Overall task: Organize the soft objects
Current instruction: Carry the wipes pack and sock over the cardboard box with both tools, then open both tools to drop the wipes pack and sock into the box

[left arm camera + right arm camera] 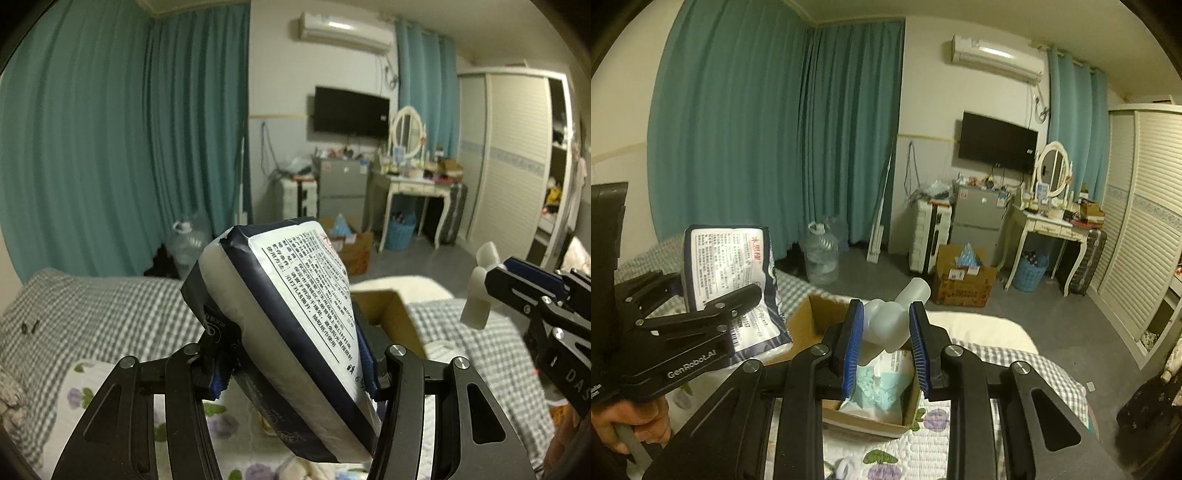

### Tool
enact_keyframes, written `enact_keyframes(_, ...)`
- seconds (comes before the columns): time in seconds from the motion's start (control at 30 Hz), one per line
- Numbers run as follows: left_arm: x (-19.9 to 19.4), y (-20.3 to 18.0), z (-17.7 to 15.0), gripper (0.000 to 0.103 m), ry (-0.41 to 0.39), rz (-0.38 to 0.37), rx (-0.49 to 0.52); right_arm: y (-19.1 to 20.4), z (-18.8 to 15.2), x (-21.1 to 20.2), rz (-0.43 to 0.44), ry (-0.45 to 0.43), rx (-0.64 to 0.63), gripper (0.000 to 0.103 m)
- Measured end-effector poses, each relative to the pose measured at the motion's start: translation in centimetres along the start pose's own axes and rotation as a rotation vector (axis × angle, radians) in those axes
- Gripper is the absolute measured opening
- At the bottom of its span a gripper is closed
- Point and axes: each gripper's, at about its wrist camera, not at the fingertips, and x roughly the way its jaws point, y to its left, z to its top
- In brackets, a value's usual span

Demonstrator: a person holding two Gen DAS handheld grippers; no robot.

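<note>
- Left wrist view: a bed (110,314) in grey-and-white gingham, with a quilted floral coverlet (85,398) laid over its near part, fills the foreground. Behind it hang teal pleated curtains (110,140), a wall TV (351,110) and a white vanity with an oval mirror (406,133).
- The left gripper (295,373) is clamped on a soft tissue pack (295,314), held tilted in the air; its plastic wrap is glossy, dark navy with a white printed label.
- An open cardboard box (388,310) sits on the bed just behind the pack.
- Right wrist view: the right gripper (886,343), with ribbed blue pads (851,350), grips a translucent white plastic piece (890,325) of rounded tube shapes.
- Below it the box holds a crinkled pale teal packet (879,384).
- Grey floor, a clear water jug (820,254) and a slatted wardrobe (1137,221) lie beyond.
</note>
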Motion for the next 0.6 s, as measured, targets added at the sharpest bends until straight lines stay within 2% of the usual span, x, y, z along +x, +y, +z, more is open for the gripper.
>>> enact_keyframes(0.3,8.0,-1.1,-3.0,0.053,0.138,0.018,0.023,-0.2,-4.3,10.3,0.029,0.134,-0.031,0.026)
enact_keyframes(0.6,12.0,-2.2,-4.5,0.054,0.242,0.0,0.059,-1.3,-8.7,17.3,0.053,0.287,-0.038,0.027)
